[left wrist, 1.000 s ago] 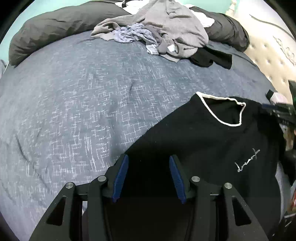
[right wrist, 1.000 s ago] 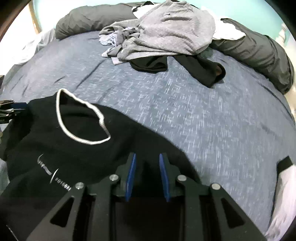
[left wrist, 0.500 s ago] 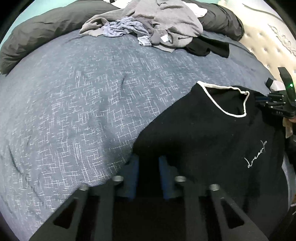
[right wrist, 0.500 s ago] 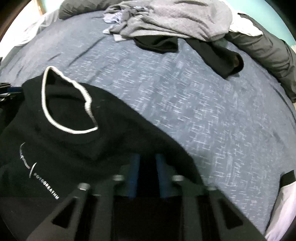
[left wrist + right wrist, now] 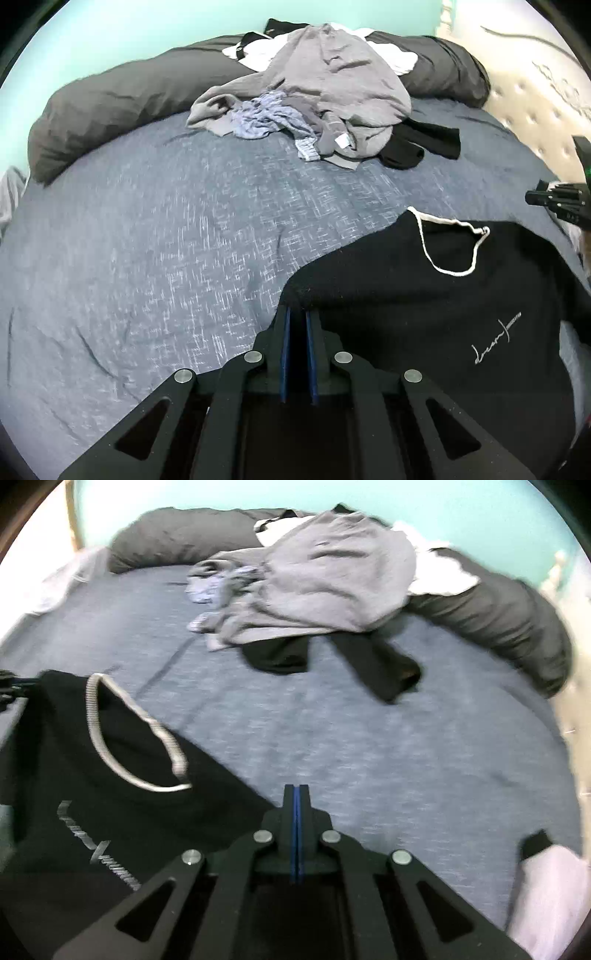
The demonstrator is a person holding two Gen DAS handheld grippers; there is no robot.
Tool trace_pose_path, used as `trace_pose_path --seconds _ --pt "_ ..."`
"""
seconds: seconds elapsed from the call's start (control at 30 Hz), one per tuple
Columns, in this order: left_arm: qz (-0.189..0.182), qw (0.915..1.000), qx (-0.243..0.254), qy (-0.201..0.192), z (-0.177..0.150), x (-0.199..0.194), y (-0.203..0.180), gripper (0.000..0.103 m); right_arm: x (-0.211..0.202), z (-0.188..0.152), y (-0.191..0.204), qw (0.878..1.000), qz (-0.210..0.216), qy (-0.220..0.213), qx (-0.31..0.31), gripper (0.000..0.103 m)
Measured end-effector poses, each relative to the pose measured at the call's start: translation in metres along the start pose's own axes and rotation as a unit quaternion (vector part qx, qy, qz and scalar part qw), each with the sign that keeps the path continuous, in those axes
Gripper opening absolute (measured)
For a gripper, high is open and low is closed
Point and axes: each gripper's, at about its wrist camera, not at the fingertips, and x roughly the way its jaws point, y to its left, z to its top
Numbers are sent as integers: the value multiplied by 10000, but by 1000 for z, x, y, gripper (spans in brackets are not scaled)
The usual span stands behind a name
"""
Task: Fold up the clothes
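Note:
A black T-shirt (image 5: 424,314) with a white-trimmed neck and small white script lies chest-up on the blue-grey bedcover (image 5: 147,240). My left gripper (image 5: 297,310) is shut on the shirt's left shoulder edge, with dark cloth between its blue pads. In the right wrist view the same shirt (image 5: 92,775) spreads to the left. My right gripper (image 5: 295,788) has its pads pressed together where the shirt's right shoulder edge runs into them. Each gripper shows at the edge of the other's view: the right gripper (image 5: 532,197) and the left gripper (image 5: 7,686).
A heap of grey clothes (image 5: 332,85) sits at the far side of the bed, with a black garment (image 5: 417,144) beside it. Dark grey pillows (image 5: 110,103) line the back. A tufted headboard (image 5: 535,92) is at the right. A white garment (image 5: 546,886) lies near right.
Both grippers went from open astride the shirt's shoulders to shut on the cloth. Both have then risen, and the shoulder edges have lifted with them.

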Motion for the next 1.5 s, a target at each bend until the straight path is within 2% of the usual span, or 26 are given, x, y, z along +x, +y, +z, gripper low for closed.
trace_pose_path --seconds 0.07,0.13,0.17,0.2,0.23,0.27,0.47,0.53,0.6,0.67,0.83,1.0,1.13,1.3,1.5 --pt "-19 10000 -36 2 -2 1 2 9 12 -2 5 9997 13 211 -74 1" --pt "-34 10000 -71 5 -3 3 3 9 27 -6 7 9991 -72 419 -65 12" --pt "-37 10000 -70 6 -5 4 2 9 35 -9 6 9986 -150 510 -16 28" --pt "-40 10000 -53 4 -6 4 1 9 41 -12 3 9980 -222 596 40 38" --pt "-44 10000 -32 1 -6 6 1 9 46 -15 -1 9975 -262 647 107 46" --pt "-49 10000 -20 -1 -7 6 1 9 51 -17 -5 9972 -233 679 186 47" --pt "-74 10000 -32 0 -10 11 2 9 75 -31 -5 9948 -280 975 62 47" --pt "-77 10000 -33 1 -12 11 1 9 74 -35 -4 9954 -264 923 43 38" --pt "-76 10000 -31 13 -14 11 1 9 71 -38 -2 9958 -322 857 -5 12" --pt "-60 10000 -24 -2 -13 9 1 9 64 -40 -1 9964 -372 753 -66 8" --pt "23 9999 -47 -90 -12 -2 2 9 31 -34 4 9977 -593 286 -164 7" --pt "181 9994 -225 -210 -4 -19 17 9 -9 -9 2 9960 -829 -298 -141 7" --pt "211 9987 -400 -221 8 -23 34 9 -20 12 1 9944 -937 -467 -118 7" --pt "293 9980 -549 -142 26 -5 47 9 -6 35 -3 9923 -1154 -453 -11 7" --pt "343 9972 -636 210 31 49 47 10 52 36 -13 9922 -1202 158 278 7"
